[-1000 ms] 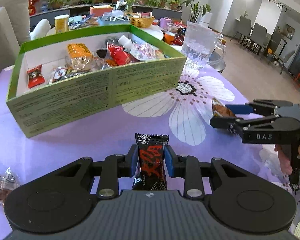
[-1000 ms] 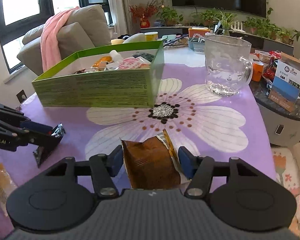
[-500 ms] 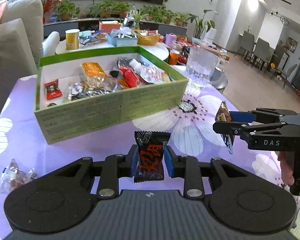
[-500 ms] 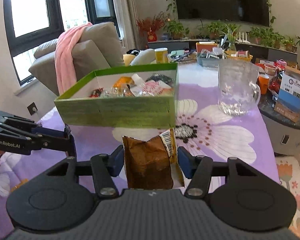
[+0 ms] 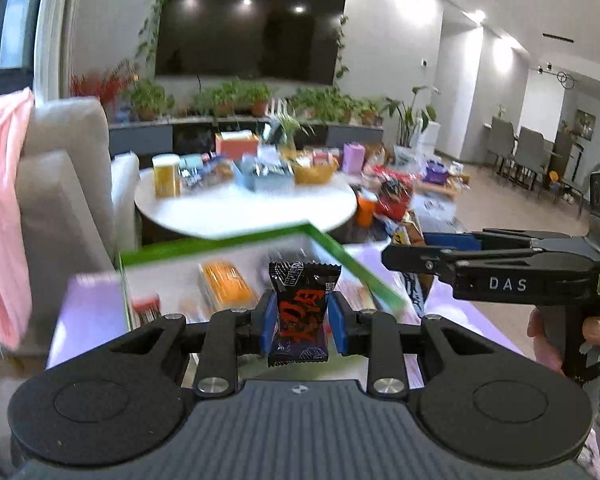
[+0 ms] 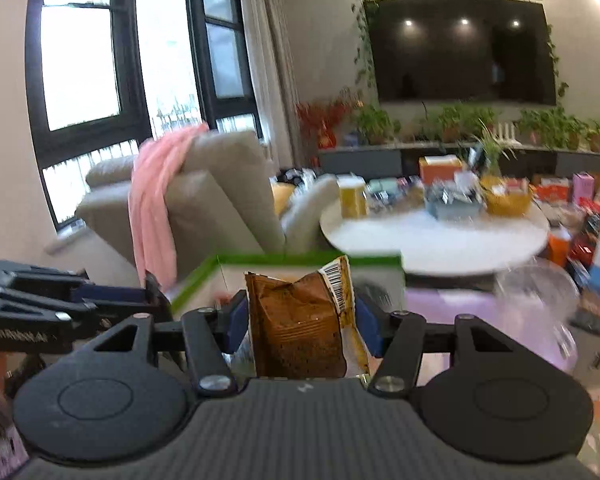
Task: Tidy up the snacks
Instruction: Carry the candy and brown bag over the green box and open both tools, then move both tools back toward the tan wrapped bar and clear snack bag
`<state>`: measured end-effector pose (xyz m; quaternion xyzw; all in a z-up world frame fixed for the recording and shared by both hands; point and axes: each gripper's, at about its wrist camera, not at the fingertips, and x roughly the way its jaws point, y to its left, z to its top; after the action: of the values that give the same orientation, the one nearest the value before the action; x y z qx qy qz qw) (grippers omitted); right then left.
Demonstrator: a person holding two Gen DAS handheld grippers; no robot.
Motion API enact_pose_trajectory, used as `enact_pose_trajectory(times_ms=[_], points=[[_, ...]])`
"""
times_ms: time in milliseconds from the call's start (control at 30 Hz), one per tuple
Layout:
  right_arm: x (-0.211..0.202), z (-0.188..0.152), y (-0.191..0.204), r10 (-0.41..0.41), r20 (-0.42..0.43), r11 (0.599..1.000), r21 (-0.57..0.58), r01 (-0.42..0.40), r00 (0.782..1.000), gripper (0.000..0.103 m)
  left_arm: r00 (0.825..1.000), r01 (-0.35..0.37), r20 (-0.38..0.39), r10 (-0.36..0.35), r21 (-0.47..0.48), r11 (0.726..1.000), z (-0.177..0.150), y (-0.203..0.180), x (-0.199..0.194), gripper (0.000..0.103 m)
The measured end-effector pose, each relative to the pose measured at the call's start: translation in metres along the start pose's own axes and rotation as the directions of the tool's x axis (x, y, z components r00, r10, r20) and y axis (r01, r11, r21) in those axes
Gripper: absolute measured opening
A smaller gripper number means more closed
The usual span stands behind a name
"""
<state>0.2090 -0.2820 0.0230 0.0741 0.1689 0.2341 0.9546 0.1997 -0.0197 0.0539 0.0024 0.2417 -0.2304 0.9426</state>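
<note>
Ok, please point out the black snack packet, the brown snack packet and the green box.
black snack packet [image 5: 302, 312], left wrist view, printed front
brown snack packet [image 6: 300, 328], right wrist view, front face
green box [image 5: 356, 268], left wrist view, right rim

TV [image 6: 462, 48] hanging on the far wall, vines trailing around it, plants [image 5: 236, 98] lining the shelf below. Sofa [image 6: 216, 196] sitting under dark-framed windows [image 6: 84, 60], pink cloth [image 6: 156, 200] draping over it. Ceiling lights glaring; chairs [image 5: 528, 152] standing far right.
</note>
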Motion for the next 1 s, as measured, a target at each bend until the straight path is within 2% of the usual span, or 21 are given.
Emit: enact_pose_trajectory(times_ms=[67, 100, 167, 233, 300, 367, 467, 567, 700, 800, 867, 1000], points=[[0.016, 0.013, 0.000, 0.000, 0.036, 1.000, 0.011, 0.000, 0.999, 0.062, 0.999, -0.025, 0.020, 0.025, 0.007, 1.000, 0.011, 0.009, 0.016, 0.030], [0.028, 0.016, -0.001, -0.021, 0.049, 1.000, 0.018, 0.020, 0.999, 0.062, 0.998, -0.061, 0.027, 0.060, 0.011, 0.998, 0.014, 0.013, 0.024, 0.033], [0.047, 0.016, -0.001, -0.115, 0.038, 0.993, 0.035, 0.113, 0.993, 0.061, 0.988, -0.156, 0.017, 0.156, 0.005, 0.988, 0.013, 0.019, 0.038, 0.048], [0.059, 0.009, -0.006, -0.145, -0.041, 0.987, 0.064, 0.147, 0.989, 0.061, 0.985, -0.172, -0.004, 0.172, 0.024, 0.985, 0.005, 0.023, 0.043, 0.049], [0.056, -0.007, -0.014, -0.094, -0.069, 0.988, 0.114, 0.102, 0.993, 0.061, 0.989, -0.149, -0.019, 0.149, 0.043, 0.988, -0.006, 0.027, 0.041, 0.049], [0.047, -0.022, -0.020, -0.081, -0.088, 0.984, 0.149, 0.094, 0.993, 0.061, 0.985, -0.169, -0.028, 0.170, 0.048, 0.984, -0.016, 0.031, 0.034, 0.049], [0.029, -0.041, -0.024, -0.070, -0.138, 0.982, 0.166, 0.093, 0.988, 0.061, 0.981, -0.194, -0.022, 0.194, 0.005, 0.981, -0.023, 0.045, 0.014, 0.049], [0.008, -0.049, -0.019, -0.056, -0.147, 0.983, 0.163, 0.081, 0.987, 0.061, 0.974, -0.224, -0.026, 0.223, -0.036, 0.974, -0.027, 0.061, -0.006, 0.049], [-0.010, -0.054, -0.011, -0.079, -0.174, 0.984, 0.146, 0.105, 0.982, 0.061, 0.953, -0.299, -0.065, 0.295, -0.050, 0.953, -0.041, 0.076, -0.024, 0.049], [-0.013, -0.060, -0.007, -0.054, -0.190, 0.980, 0.180, 0.089, 0.980, 0.061, 0.940, -0.329, -0.121, 0.320, -0.068, 0.942, -0.059, 0.083, -0.032, 0.050], [-0.018, -0.064, -0.004, -0.048, -0.200, 0.979, 0.184, 0.086, 0.979, 0.061, 0.925, -0.363, -0.152, 0.349, -0.077, 0.929, -0.074, 0.086, -0.037, 0.050], [-0.029, -0.075, -0.001, -0.066, -0.218, 0.978, 0.179, 0.107, 0.974, 0.061, 0.904, -0.391, -0.247, 0.349, -0.144, 0.909, -0.101, 0.097, -0.038, 0.050]])
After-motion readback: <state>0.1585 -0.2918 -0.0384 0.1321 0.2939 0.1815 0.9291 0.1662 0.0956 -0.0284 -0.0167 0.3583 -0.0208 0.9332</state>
